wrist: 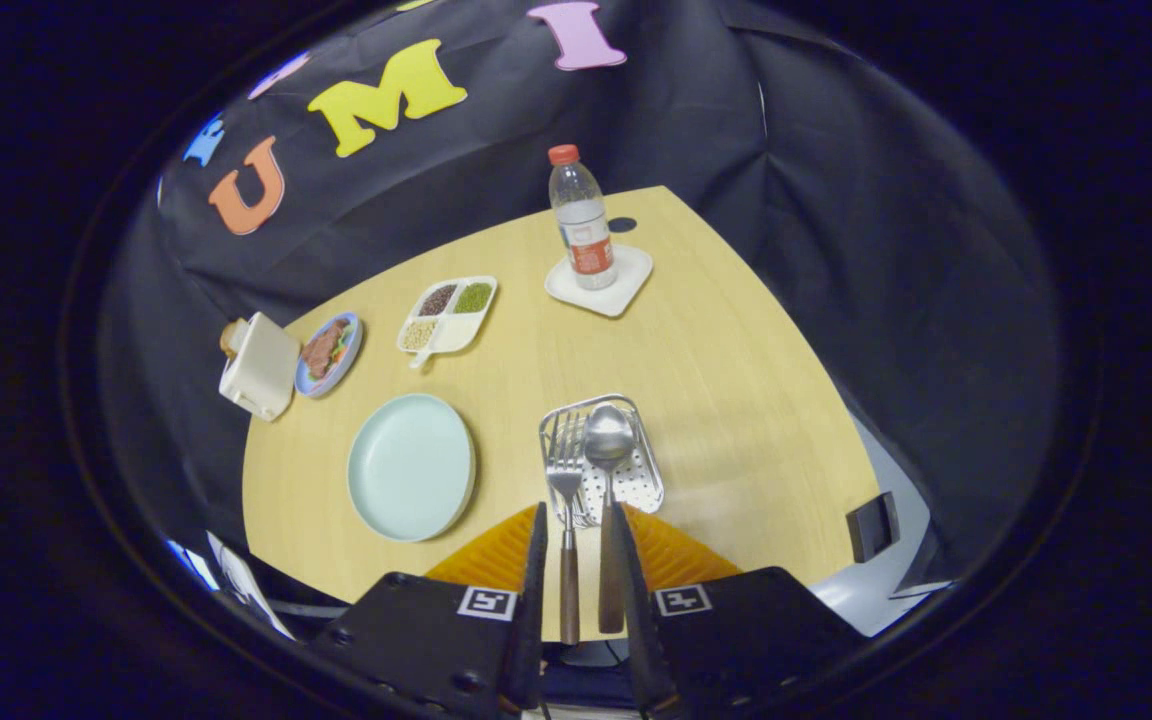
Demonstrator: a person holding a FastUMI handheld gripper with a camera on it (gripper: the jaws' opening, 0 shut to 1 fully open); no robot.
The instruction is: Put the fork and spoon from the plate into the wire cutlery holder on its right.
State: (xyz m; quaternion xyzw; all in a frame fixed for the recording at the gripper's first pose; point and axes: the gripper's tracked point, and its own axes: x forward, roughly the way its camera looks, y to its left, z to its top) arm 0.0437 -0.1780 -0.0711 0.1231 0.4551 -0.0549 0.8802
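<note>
1. Wooden-handled steel fork (pixel 566 480) and spoon (pixel 608 470): both handles lie side by side between your gripper (pixel 576 525) fingers, which are closed on them.
2. Their heads hang over the wire cutlery holder (pixel 648 480).
3. Pale green round plate (pixel 411 467): left of the holder, on the light wood table (pixel 736 370).

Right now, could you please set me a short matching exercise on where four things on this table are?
Things:
1. water bottle
2. fork
3. pale green plate
4. divided dish

Places:
A. bare, left of the wire holder
B. between the fingers of the tool, beside the spoon
C. on a white coaster
D. holding three sorts of grains

Pairs: 1-C, 2-B, 3-A, 4-D
</note>
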